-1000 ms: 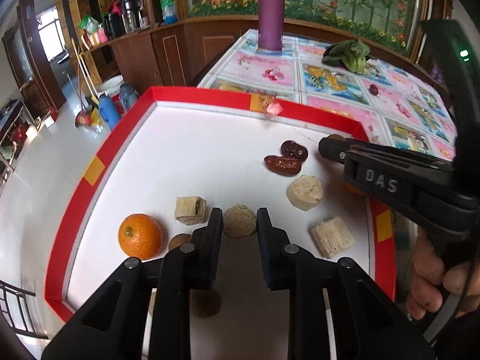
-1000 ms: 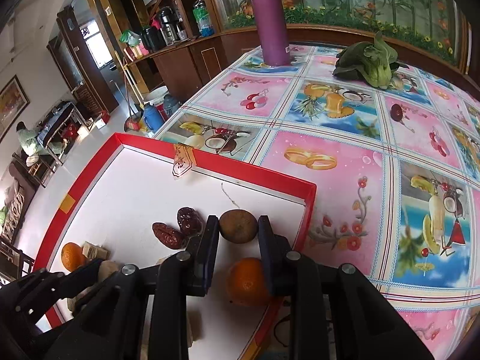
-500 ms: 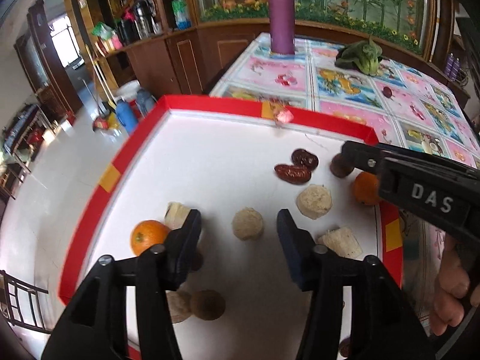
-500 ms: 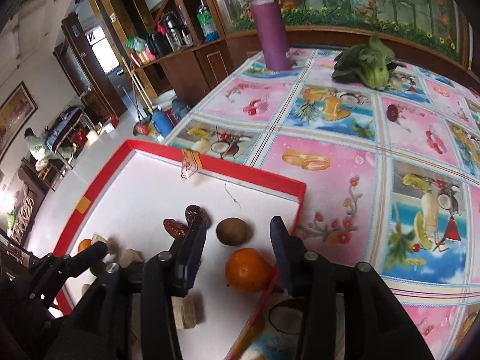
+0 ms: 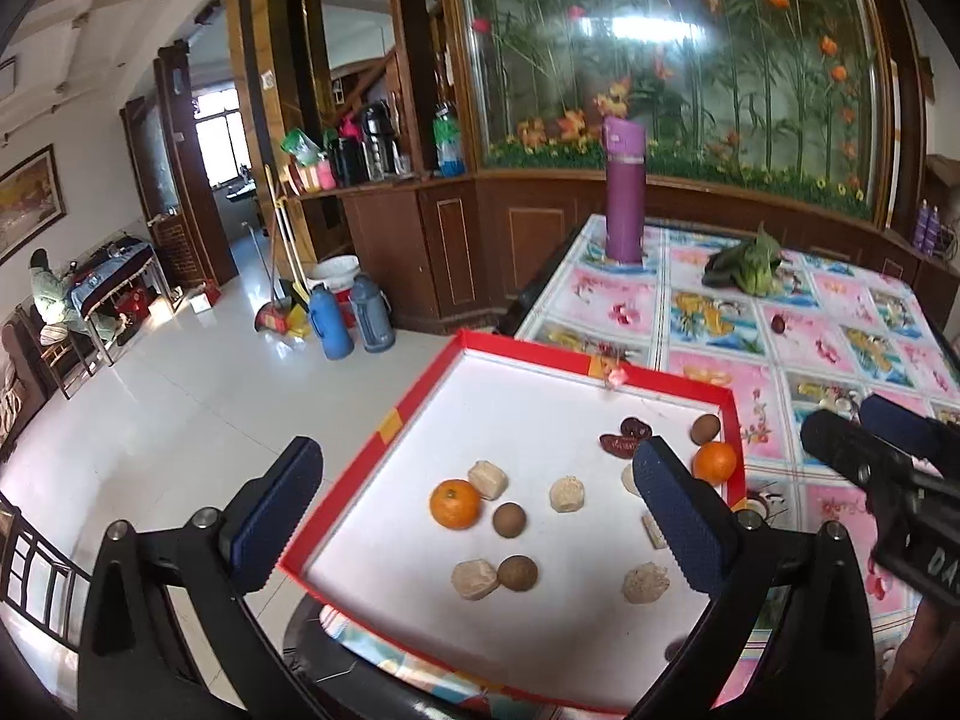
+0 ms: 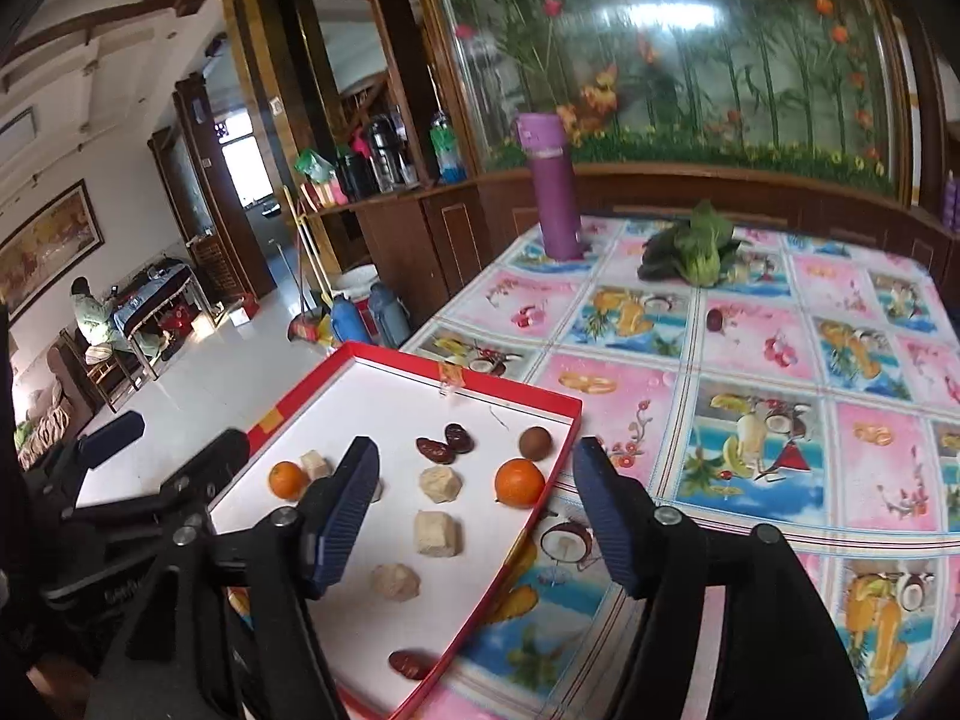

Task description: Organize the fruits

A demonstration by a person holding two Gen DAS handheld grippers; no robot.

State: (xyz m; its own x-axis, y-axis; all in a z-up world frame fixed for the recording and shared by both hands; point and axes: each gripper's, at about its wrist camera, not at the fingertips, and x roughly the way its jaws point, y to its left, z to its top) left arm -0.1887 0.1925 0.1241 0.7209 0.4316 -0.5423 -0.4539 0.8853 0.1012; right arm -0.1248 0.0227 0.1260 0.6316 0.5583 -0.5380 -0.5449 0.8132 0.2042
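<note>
While both my grippers hang above the red-rimmed tray [image 5: 384,426], left gripper [image 5: 480,516] and right gripper [image 6: 474,516] stand wide apart, empty; oranges [image 5: 455,503] [image 6: 519,482], at 9 and 2 o'clock

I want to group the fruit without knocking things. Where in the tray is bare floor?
Bare floor runs along the far wall of the red tray and the left wall. It is crowded from the left orange across to the dates and right orange.

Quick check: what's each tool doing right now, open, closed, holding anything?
Left tool: open wide, holding nothing.
Right tool: open wide, holding nothing.
</note>
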